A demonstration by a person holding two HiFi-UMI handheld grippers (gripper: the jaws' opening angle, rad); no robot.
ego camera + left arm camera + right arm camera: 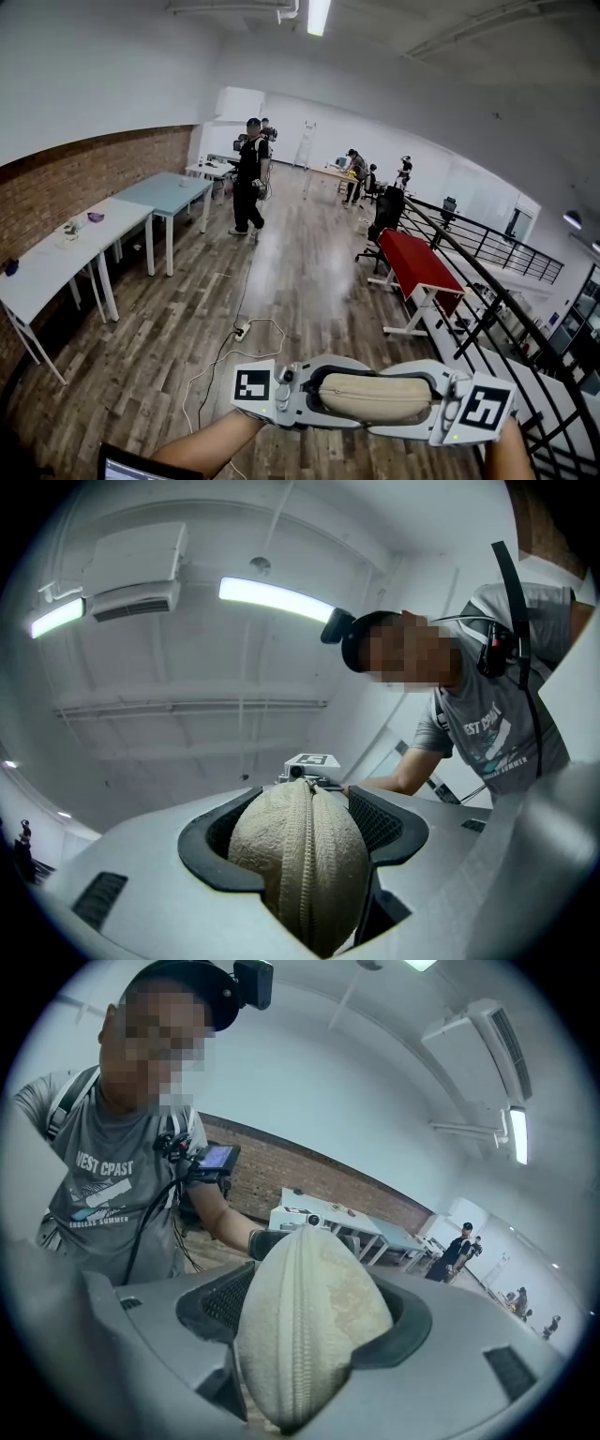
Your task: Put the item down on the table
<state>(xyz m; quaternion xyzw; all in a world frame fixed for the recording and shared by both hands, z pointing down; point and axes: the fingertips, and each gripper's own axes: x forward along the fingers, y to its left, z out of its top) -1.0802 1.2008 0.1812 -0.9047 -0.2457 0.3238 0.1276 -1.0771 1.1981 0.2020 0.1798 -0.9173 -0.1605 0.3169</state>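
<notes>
Two grippers grip the one beige zippered pouch (375, 396). The left gripper (314, 392) has its jaws pressed onto the pouch's left end, and the right gripper (436, 405) onto its right end. The pouch is held in the air over the wooden floor (281, 281), with one red table (417, 262) beyond the pouch.

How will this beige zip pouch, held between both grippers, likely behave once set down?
The pouch looks like soft fabric, bulging where the left gripper and right gripper squeeze its ends, so probably it gives rather than slips. It spans both without sagging, so likely stuffed and light. Its rounded shape might roll.
</notes>
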